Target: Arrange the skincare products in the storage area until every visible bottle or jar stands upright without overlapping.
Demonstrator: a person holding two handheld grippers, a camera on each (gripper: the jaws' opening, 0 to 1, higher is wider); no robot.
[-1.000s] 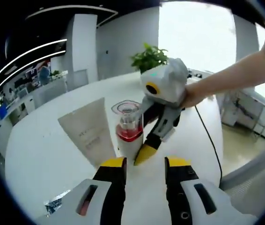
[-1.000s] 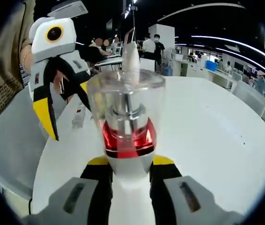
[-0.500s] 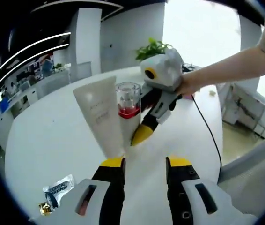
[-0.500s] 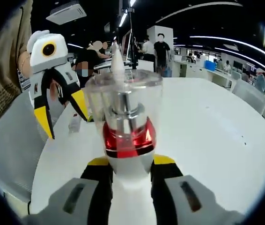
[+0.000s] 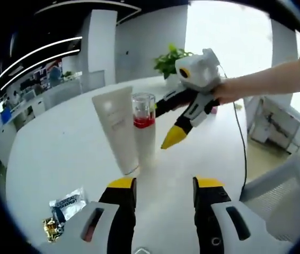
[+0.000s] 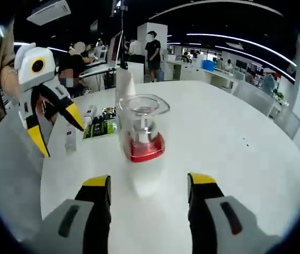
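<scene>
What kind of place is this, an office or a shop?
Most likely a big open-plan office. A large round white table holds a pump bottle and a tube, people stand among desks behind, and a potted plant sits by a bright window.

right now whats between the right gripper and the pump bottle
Nothing: in the right gripper view, bare white table lies between the open right gripper and the upright pump bottle.

Open office with curved ceiling light strips (image 5: 38, 50), bright window (image 5: 229, 32) at one o'clock, white pillar (image 5: 99, 42).
</scene>
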